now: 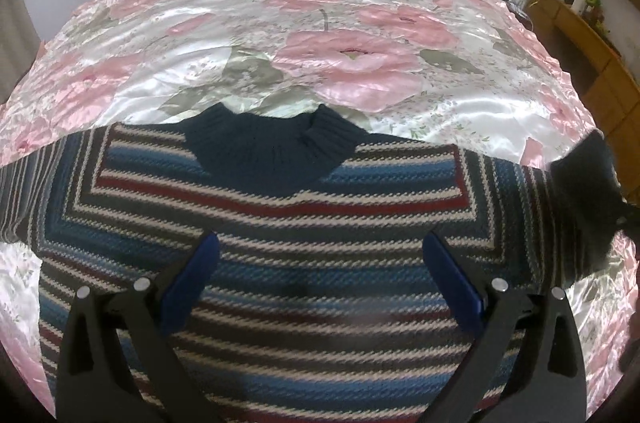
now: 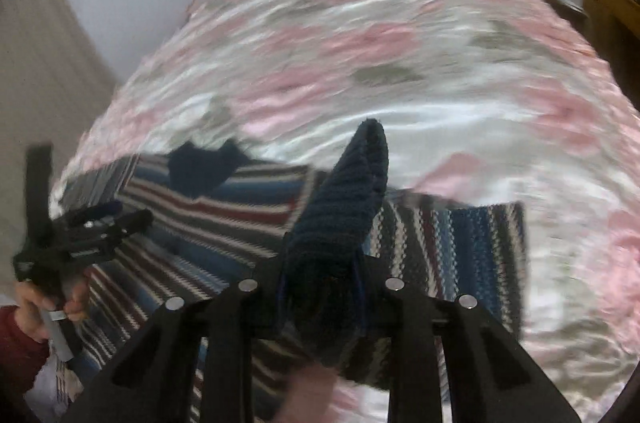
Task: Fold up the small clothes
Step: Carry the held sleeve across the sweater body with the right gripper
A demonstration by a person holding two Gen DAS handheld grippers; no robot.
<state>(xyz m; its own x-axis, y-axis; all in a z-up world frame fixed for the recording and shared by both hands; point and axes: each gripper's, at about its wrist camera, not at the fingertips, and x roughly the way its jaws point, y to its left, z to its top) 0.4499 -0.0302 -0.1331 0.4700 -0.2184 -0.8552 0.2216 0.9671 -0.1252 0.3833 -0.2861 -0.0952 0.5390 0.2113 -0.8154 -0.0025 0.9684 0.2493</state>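
Inspector: Where is the garment lying, and how is it handling?

Operator: The striped sweater [image 1: 280, 223] is lying spread on the near part of the floral bedspread [image 1: 320, 3], collar [image 1: 264, 147] pointing far. It is looking soft, thick and limp. I am gripping its dark cuff [image 2: 344, 199] in my right gripper [image 2: 320, 287], a sound hold. My left gripper [image 1: 320, 263] is hovering wide open over the chest.

Inspector: Any labels or writing?

Operator: I am seeing none.
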